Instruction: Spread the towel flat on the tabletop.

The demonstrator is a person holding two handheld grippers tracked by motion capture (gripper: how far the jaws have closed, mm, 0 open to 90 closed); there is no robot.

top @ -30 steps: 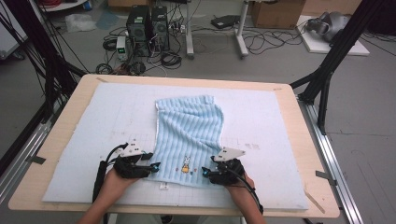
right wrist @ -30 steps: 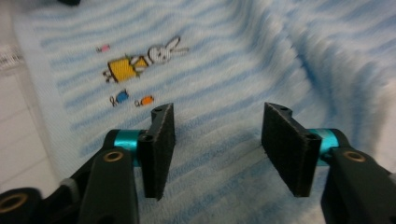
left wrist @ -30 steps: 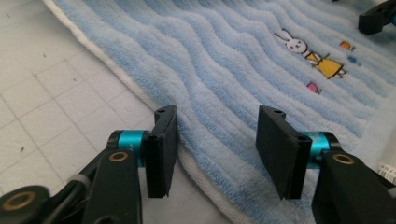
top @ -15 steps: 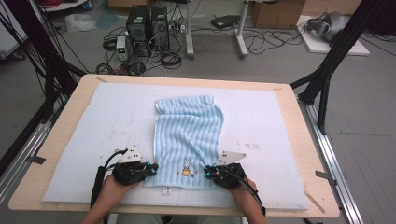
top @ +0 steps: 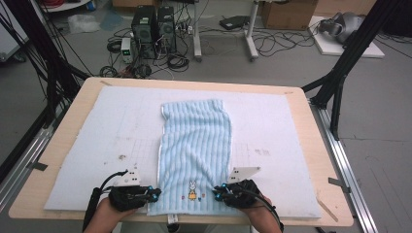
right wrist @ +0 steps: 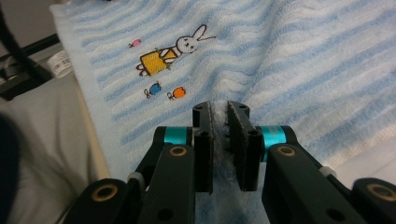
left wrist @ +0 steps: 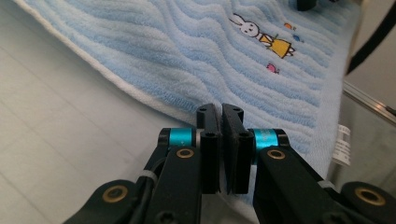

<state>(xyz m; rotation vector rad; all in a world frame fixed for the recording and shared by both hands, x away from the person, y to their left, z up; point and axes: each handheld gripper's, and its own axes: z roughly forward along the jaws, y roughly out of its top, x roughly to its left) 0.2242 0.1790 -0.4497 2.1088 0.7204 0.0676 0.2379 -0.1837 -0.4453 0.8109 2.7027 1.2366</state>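
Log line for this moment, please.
left tongs: shut on towel near edge | right tongs: shut on towel | towel: flat on mat

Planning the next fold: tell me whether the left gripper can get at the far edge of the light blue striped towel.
Probably yes: the left gripper pinches the light blue striped towel at its near corner; bare white mat lies alongside.

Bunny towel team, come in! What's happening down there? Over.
Left hand-held gripper and right hand-held gripper both shut on the towel, at its near corners. Towel spread lengthwise on the white mat. Nothing in the way.
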